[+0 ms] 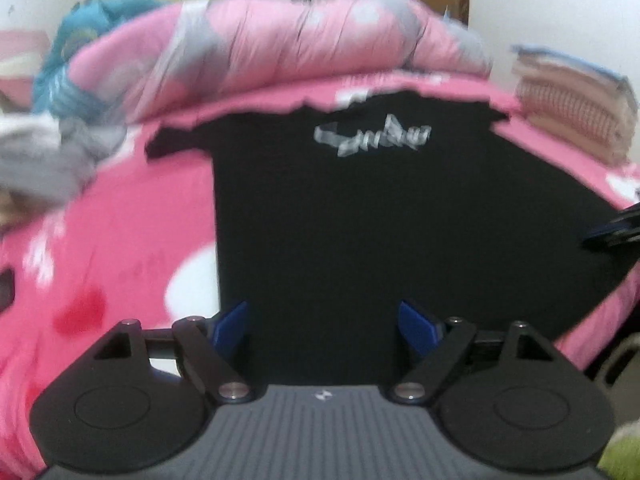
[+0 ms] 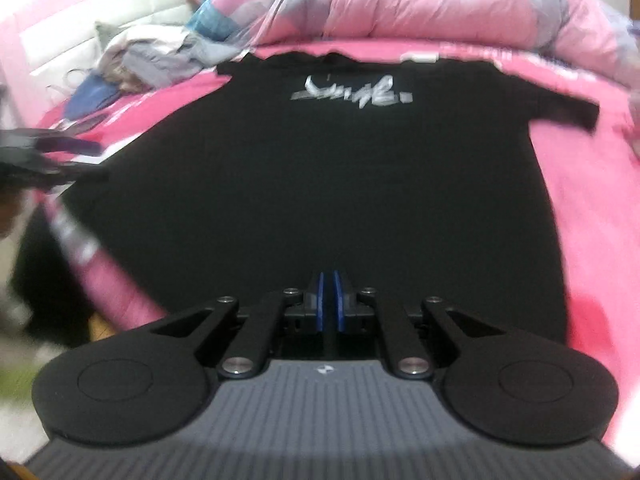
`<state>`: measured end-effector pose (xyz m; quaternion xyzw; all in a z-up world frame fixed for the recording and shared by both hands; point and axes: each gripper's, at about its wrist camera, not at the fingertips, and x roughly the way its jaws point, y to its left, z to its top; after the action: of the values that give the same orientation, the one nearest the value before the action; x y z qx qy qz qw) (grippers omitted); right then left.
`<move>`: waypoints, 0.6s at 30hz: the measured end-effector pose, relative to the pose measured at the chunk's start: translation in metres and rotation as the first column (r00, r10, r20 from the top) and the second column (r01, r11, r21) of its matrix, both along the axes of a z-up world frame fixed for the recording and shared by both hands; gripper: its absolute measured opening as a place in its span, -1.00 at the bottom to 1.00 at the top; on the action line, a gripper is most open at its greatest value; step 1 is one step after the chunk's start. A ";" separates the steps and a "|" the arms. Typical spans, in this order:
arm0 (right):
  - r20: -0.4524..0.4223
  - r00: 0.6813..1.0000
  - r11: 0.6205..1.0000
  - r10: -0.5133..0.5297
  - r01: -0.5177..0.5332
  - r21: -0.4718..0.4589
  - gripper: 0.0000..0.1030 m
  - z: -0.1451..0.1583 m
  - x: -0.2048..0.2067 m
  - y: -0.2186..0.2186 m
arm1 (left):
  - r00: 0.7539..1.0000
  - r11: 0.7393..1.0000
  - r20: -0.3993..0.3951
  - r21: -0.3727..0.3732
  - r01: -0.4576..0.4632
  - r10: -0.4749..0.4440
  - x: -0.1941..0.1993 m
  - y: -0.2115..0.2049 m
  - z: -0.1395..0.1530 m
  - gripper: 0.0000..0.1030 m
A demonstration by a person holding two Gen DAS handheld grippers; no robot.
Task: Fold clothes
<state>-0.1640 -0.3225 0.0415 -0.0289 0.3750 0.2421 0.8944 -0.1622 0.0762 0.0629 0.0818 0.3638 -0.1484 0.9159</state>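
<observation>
**Black T-shirt spread flat on the pink bed, both grippers at its hem**

Looking along the left gripper (image 1: 322, 322), its blue pads (image 1: 230, 324) stand wide apart with nothing pinched between them; they frame the near edge of the black T-shirt (image 1: 360, 220). The shirt lies flat on the pink bedsheet (image 1: 120, 248), print side up, with a silver-grey script logo (image 1: 372, 136) near the collar, which points away from the camera. One short sleeve sticks out to the left. Behind the shirt a rolled pink-and-grey quilt (image 1: 280, 52) runs across the bed. A teal cloth (image 1: 76, 52) and a grey garment (image 1: 52, 152) sit at the left, and a folded checked item (image 1: 576, 108) at the right. The tip of the right gripper (image 1: 612, 232) shows at the right edge, over the shirt's side.

From the right wrist view, the right gripper (image 2: 329, 300) has its blue pads (image 2: 320, 300) pressed together; whether any cloth is caught between them cannot be told. The black T-shirt (image 2: 320, 184) fills the middle, its logo (image 2: 352, 92) far up and a sleeve reaching right. The pink bedsheet (image 2: 592, 200) shows on both sides, the quilt (image 2: 440, 0) beyond. A heap of loose clothes (image 2: 152, 60) lies at the upper left. The left gripper (image 2: 84, 160) enters from the left, blurred, jaws parted at the shirt's edge.
</observation>
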 end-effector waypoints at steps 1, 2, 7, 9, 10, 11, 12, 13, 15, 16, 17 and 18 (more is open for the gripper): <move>-0.018 1.000 1.000 -0.008 0.008 0.004 -0.89 0.009 -0.002 -0.009 | 1.000 1.000 -0.008 0.002 -0.008 0.008 -0.001 0.005 0.001 0.62; -0.036 0.999 1.000 -0.015 0.015 0.007 -0.89 0.017 -0.004 -0.018 | 1.000 1.000 -0.009 0.000 -0.017 0.017 0.001 0.010 0.007 0.61; 0.028 0.997 0.996 -0.074 0.072 0.049 -0.87 0.060 0.040 -0.040 | 0.998 0.997 0.056 -0.073 0.004 0.000 0.041 0.009 0.040 0.65; 0.061 0.992 0.992 -0.109 0.104 0.068 -0.87 0.068 0.087 -0.036 | 0.998 0.995 0.051 -0.097 0.024 -0.019 0.071 -0.010 0.042 0.67; 0.064 0.991 0.992 -0.120 0.116 0.056 -0.87 0.066 0.109 -0.029 | 0.998 0.993 0.049 -0.109 0.034 -0.029 0.085 -0.019 0.043 0.67; 0.049 0.991 0.991 -0.124 0.122 0.050 -0.87 0.058 0.137 -0.022 | 0.998 0.992 0.047 -0.120 0.044 -0.039 0.100 -0.028 0.044 0.67; 0.032 0.991 0.991 -0.130 0.128 0.043 -0.87 0.050 0.163 -0.015 | 0.998 0.991 0.030 -0.127 0.051 -0.048 0.113 -0.037 0.038 0.67; -0.002 0.990 0.990 -0.138 0.138 0.033 -0.87 0.038 0.184 -0.012 | 0.998 0.990 0.008 -0.132 0.057 -0.057 0.125 -0.047 0.031 0.67; -0.070 0.985 0.988 -0.156 0.156 -0.012 -0.88 0.013 0.212 -0.010 | 0.997 0.990 -0.039 -0.127 0.067 -0.072 0.142 -0.061 0.014 0.64; -0.080 0.985 0.988 -0.156 0.155 -0.016 -0.89 0.005 0.209 -0.017 | 0.995 0.989 -0.055 -0.129 0.074 -0.081 0.145 -0.063 0.005 0.64; -0.087 0.984 0.988 -0.154 0.153 -0.017 -0.90 -0.002 0.204 -0.025 | 0.994 0.988 -0.067 -0.132 0.081 -0.091 0.146 -0.064 -0.004 0.64; -0.075 0.988 0.990 -0.138 0.138 -0.007 -0.91 -0.002 0.189 -0.037 | 0.992 0.987 -0.080 -0.138 0.083 -0.095 0.145 -0.062 -0.011 0.64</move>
<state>0.0246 -0.3599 0.0396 0.0054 0.4099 0.1801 0.8942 -0.0174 0.0146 0.0517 0.0297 0.3884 -0.2168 0.8951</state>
